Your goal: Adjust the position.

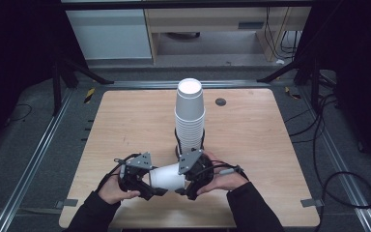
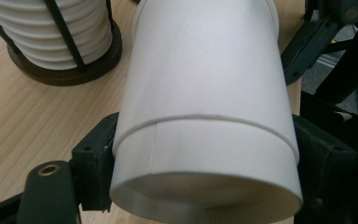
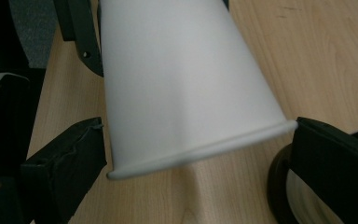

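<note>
A white paper cup [image 1: 166,177] lies on its side just above the table's front, held between both grippers. My left gripper [image 1: 153,183] is shut on its narrow base end; in the left gripper view the two black jaws press on either side of the cup [image 2: 205,70], whose recessed bottom faces the camera, around the left gripper [image 2: 205,154]. My right gripper [image 1: 183,178] holds the wide end; in the right gripper view the cup [image 3: 177,70] has its rolled rim touching both jaws of the right gripper [image 3: 198,144].
A tall stack of white cups [image 1: 189,116] stands mouth down in a black wire holder [image 2: 65,70] just behind the grippers, mid-table. The wooden table [image 1: 125,121] has a small dark grommet [image 1: 221,102] at the back. Cables and metal rails lie on the floor around it.
</note>
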The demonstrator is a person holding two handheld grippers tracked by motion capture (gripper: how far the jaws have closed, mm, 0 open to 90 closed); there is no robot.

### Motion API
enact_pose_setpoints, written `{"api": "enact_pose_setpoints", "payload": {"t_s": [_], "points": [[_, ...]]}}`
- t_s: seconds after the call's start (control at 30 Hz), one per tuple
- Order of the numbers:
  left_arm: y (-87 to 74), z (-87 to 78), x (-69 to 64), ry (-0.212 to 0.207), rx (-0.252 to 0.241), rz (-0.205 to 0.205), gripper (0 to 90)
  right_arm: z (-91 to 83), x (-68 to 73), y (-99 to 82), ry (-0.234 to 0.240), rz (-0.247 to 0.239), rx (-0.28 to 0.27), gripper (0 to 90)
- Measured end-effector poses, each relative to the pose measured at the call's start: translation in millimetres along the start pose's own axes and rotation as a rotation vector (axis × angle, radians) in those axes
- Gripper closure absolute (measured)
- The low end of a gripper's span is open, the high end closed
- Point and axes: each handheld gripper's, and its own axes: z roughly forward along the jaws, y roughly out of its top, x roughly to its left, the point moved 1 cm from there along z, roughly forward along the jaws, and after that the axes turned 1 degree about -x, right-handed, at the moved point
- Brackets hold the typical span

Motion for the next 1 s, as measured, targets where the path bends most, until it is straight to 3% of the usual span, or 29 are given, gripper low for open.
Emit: {"api": "enact_pose_setpoints", "payload": {"t_s": [0.07,0.3,0.4,0.53,0.6,0.77,0.87,1.0], "points": [[-0.7,-1.0,0.7,0.003,0.000,-0.003,20.8,-7.2,-1.4,-1.0,-0.010,0.005,-0.020,4.0],[-1.5,-5.6,3.4,0.018,-0.026,-0.010,20.7,-33.3,-5.1,-12.6,-0.055,0.087,-0.102,4.4],[-1.0,-9.3,4.1,0.026,-0.057,-0.015,20.7,-42.2,-5.4,-20.6,-0.077,0.129,-0.138,4.7],[0.8,-16.1,4.2,0.029,-0.133,-0.026,20.6,-49.1,-3.8,-31.1,-0.082,0.194,-0.197,4.7],[1.9,-19.7,3.1,0.023,-0.178,-0.026,20.5,-50.3,-2.1,-38.8,-0.069,0.239,-0.233,4.6],[6.4,-24.3,-2.4,0.010,-0.256,-0.021,20.5,-47.9,-1.5,-46.6,-0.026,0.291,-0.261,4.7],[8.8,-24.5,-5.0,-0.006,-0.283,-0.017,20.5,-43.2,-1.0,-50.7,0.019,0.316,-0.296,4.7],[10.1,-22.8,-8.6,-0.034,-0.296,-0.009,20.4,-39.6,-0.5,-51.3,0.044,0.323,-0.312,4.7]]}}
